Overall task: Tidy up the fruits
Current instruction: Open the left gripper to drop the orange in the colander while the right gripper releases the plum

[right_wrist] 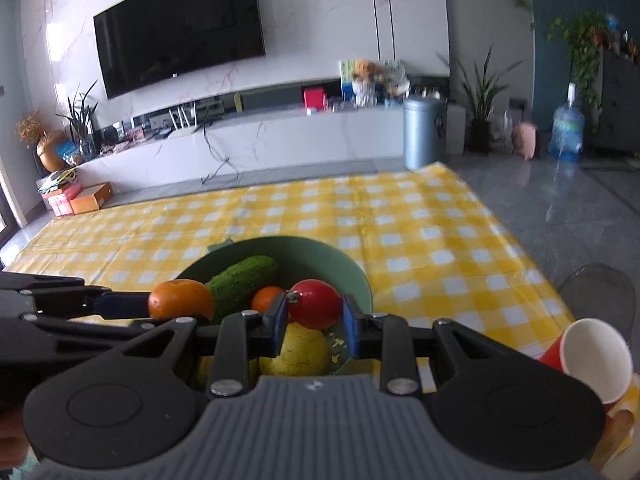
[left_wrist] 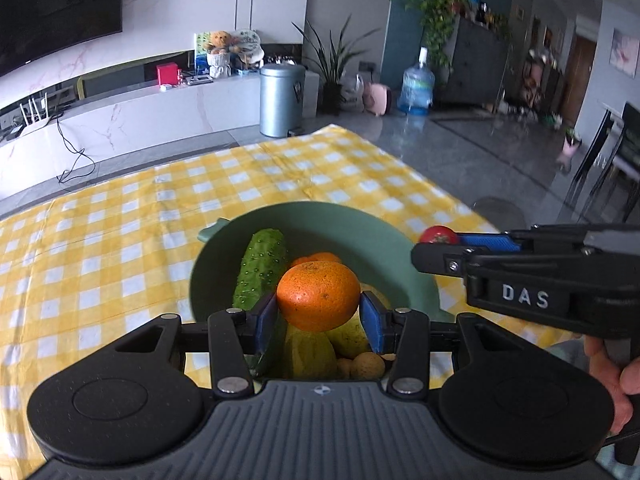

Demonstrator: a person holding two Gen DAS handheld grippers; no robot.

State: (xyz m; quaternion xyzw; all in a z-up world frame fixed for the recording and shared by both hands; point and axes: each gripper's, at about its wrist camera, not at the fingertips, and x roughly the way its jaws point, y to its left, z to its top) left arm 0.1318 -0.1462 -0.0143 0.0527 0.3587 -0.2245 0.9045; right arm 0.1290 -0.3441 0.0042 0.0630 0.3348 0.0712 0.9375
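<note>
A green bowl point(left_wrist: 360, 232) stands on the yellow checked tablecloth. In it lie a cucumber point(left_wrist: 260, 268), a second orange point(left_wrist: 320, 258), yellow fruit point(left_wrist: 308, 352) and small brown fruits point(left_wrist: 368, 362). My left gripper point(left_wrist: 319, 312) is shut on an orange point(left_wrist: 318, 295) held above the bowl. My right gripper point(right_wrist: 315, 316) is shut on a red tomato point(right_wrist: 316, 308) over the bowl's point(right_wrist: 352, 276) right side. In the right wrist view the orange point(right_wrist: 180, 304) and cucumber point(right_wrist: 240, 284) show to the left. The right gripper and tomato point(left_wrist: 438, 235) show at right in the left wrist view.
A red paper cup point(right_wrist: 592, 360) lies tipped at the table's right front edge. The tablecloth point(left_wrist: 120, 240) stretches left and back of the bowl. Beyond the table edge are a grey bin point(left_wrist: 280, 100), a water jug point(left_wrist: 416, 88) and a TV cabinet.
</note>
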